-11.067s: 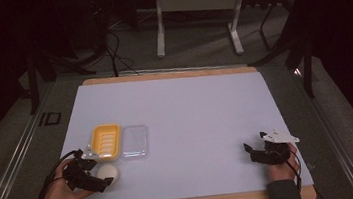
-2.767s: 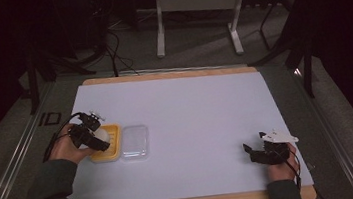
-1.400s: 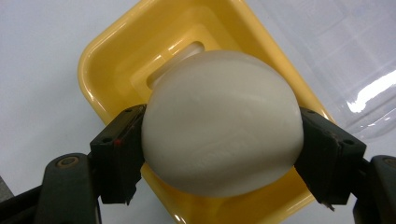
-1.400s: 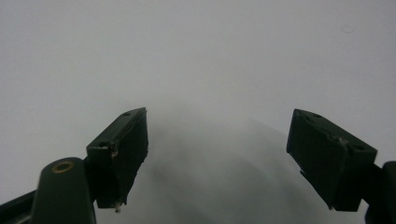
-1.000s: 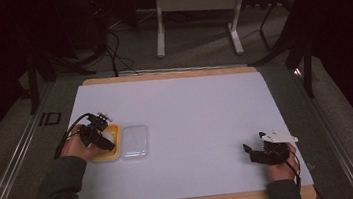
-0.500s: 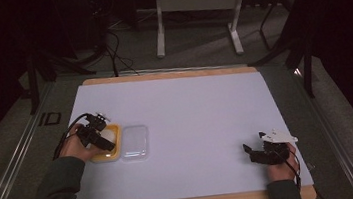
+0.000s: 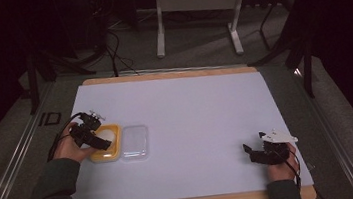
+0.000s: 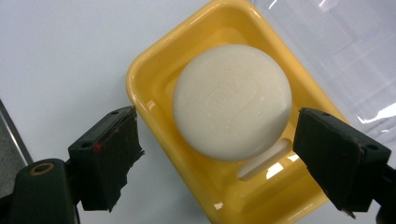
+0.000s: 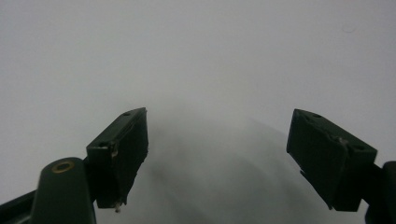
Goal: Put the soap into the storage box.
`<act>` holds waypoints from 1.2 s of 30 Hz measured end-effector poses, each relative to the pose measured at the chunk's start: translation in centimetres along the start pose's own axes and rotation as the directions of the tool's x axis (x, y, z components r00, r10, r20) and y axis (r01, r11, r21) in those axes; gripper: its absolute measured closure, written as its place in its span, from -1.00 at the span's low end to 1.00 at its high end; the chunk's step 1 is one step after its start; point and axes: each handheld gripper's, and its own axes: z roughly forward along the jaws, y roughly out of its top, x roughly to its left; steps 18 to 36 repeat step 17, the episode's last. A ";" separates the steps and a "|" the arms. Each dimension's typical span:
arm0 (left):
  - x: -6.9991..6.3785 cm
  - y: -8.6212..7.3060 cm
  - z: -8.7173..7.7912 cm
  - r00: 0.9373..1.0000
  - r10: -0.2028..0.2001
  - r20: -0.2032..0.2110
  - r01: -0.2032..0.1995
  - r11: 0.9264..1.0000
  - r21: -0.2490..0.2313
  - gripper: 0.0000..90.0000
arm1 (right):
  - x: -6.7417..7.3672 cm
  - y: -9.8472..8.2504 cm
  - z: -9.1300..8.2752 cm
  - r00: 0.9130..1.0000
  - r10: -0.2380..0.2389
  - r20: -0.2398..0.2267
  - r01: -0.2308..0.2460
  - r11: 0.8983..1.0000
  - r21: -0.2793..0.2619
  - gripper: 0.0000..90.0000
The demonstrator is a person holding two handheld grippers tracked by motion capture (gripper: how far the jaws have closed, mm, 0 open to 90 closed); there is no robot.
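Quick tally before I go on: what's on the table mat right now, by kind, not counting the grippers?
Round white soap bar: 1, lying in the yellow dish
Yellow soap dish: 1
Clear plastic lid: 1, beside the dish
Total: 3

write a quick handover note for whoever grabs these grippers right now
Left gripper: open, jaws standing either side of the round white soap bar, not gripping it.
Right gripper: open, holding nothing, near the table's right front.
The soap lies in the yellow plastic soap dish, at the left of the white table mat. The clear plastic lid lies beside the dish.
Done: soap is in the dish.
Left, probably: pull the left gripper away and put the lid on.
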 end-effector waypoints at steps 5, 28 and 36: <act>-0.2 -0.1 -0.6 1.000 0.005 0.004 -0.005 1.000 -0.029 -0.66 | 0.0 0.0 0.0 1.000 0.002 0.000 -0.002 1.000 0.000 -0.55; -2.8 -0.4 -2.1 0.994 0.088 0.058 -0.082 0.991 -0.102 -0.52 | -0.1 0.1 0.3 1.000 0.003 -0.008 -0.003 0.999 0.032 -0.59; -2.8 -0.4 -2.1 0.994 0.088 0.058 -0.082 0.991 -0.102 -0.52 | -0.1 0.1 0.3 1.000 0.003 -0.008 -0.003 0.999 0.032 -0.59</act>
